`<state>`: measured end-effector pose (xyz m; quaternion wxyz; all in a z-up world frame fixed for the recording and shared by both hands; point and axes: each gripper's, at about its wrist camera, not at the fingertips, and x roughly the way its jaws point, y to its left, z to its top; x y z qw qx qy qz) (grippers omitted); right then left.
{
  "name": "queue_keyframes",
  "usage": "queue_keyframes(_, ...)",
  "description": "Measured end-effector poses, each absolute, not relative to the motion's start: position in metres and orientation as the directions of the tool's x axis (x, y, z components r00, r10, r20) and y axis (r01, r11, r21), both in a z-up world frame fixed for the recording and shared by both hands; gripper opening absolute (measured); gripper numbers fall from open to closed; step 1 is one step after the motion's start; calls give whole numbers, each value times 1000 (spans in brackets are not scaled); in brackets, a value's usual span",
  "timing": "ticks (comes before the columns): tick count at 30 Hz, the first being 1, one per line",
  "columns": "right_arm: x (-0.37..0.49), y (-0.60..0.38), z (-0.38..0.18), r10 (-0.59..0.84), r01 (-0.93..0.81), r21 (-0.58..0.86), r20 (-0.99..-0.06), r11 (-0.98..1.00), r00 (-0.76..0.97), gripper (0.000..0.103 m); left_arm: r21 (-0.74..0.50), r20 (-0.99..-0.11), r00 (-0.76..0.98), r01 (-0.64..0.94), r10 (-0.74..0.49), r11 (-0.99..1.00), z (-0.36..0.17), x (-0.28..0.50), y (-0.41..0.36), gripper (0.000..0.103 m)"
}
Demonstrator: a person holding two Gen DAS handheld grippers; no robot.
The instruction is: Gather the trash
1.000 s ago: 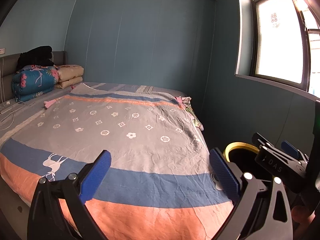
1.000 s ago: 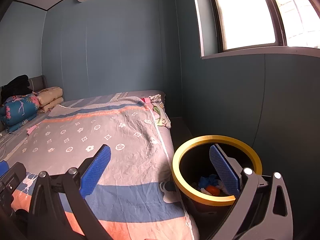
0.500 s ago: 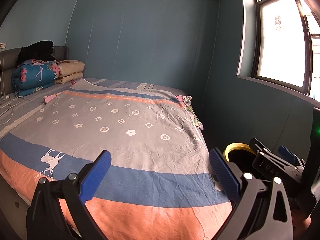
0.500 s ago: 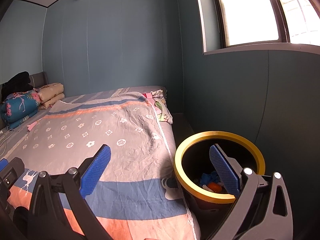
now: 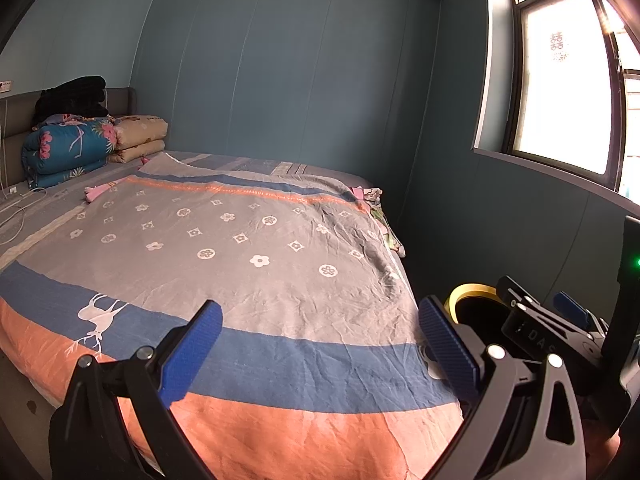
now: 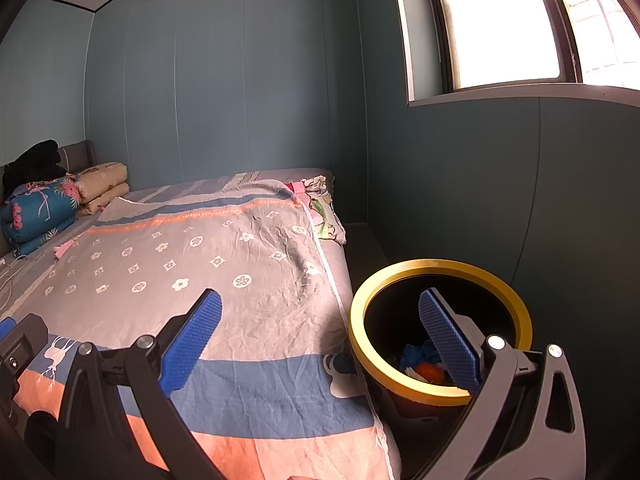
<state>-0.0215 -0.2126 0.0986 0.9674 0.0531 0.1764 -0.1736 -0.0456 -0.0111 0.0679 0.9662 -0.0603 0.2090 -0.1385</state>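
A black bin with a yellow rim stands on the floor by the bed's right side; blue, white and orange trash lies at its bottom. My right gripper is open and empty, its right finger over the bin's mouth and its left finger over the bedspread. In the left wrist view the bin shows partly behind the right gripper's body. My left gripper hangs open and empty above the foot of the bed.
The bed has a grey, blue and orange spread. Folded quilts and dark clothes are stacked at the headboard. Crumpled floral cloth lies at the bed's far right edge. The blue wall and window stand close behind the bin.
Both views have shifted slightly: the left gripper has risen and tilted a little over the bed, and the right gripper has crept closer to the bin. Both stay open.
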Motion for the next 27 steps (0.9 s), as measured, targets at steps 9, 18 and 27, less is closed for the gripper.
queue_keyframes(9,-21,-215,96,-316,356,44,-368,933,874,95,-179,-391,872,242,-294,954,66,-44,-13,95)
queue_keyframes(18,-20,-216,95,-315,357,46,-375,933,872,95,-179,-399,867,245,-298,953,63,-44,-13,95)
queue_keyframes(27,-20,-217,92,-313,358,51,-382,932,869,95,-178,-405,864,246,-298,953,61,-44,-15,95)
